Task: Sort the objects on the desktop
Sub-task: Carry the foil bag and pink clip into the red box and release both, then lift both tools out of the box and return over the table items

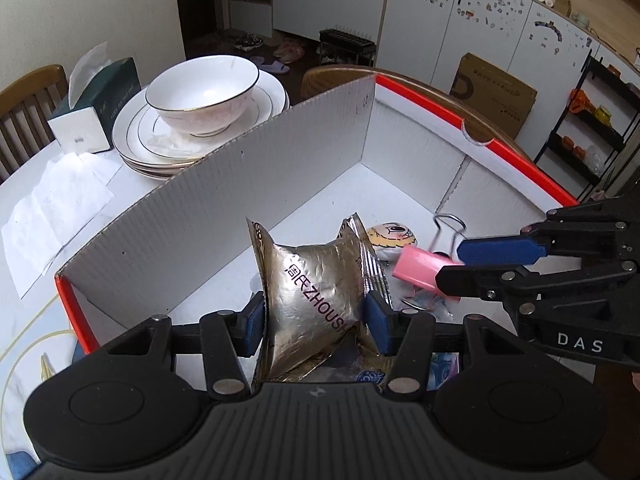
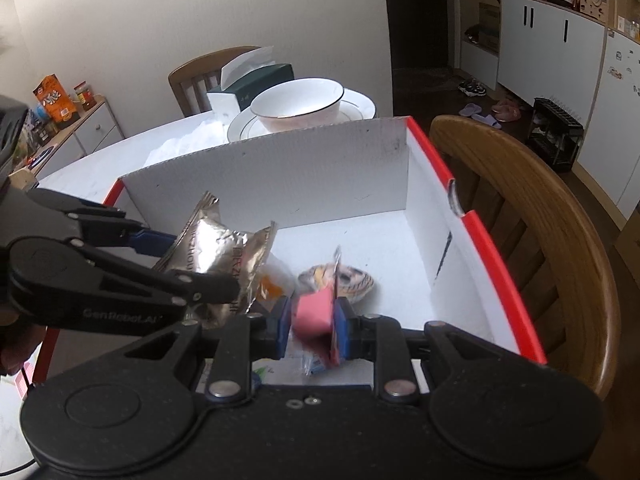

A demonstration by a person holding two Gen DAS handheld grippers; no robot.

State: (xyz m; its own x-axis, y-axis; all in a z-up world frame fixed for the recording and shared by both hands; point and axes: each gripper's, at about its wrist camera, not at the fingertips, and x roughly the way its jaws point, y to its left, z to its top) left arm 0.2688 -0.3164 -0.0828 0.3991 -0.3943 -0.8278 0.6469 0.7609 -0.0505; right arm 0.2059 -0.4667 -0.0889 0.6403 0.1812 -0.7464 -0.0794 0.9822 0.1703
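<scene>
Left wrist view: left gripper (image 1: 314, 322) pinching a silver foil packet (image 1: 310, 292) between its blue pads, over the white cardboard box (image 1: 224, 184). Right gripper (image 1: 450, 264) clamped on a pink binder clip (image 1: 418, 266) just beside a cartoon-face badge (image 1: 390, 236).

Right wrist view: right gripper (image 2: 310, 322) squeezing the pink binder clip (image 2: 314, 312); silver foil packet (image 2: 224, 256) held left of it, inside the white cardboard box (image 2: 320, 168). Bowl (image 2: 298, 102) on stacked plates behind.

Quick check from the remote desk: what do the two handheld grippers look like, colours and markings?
Both are matte black linkage frames with silver rivets and blue finger pads. The left gripper carries white "GenRoboLA…" lettering; the right gripper reads "DAS". No cables or sleeves visible.
</scene>
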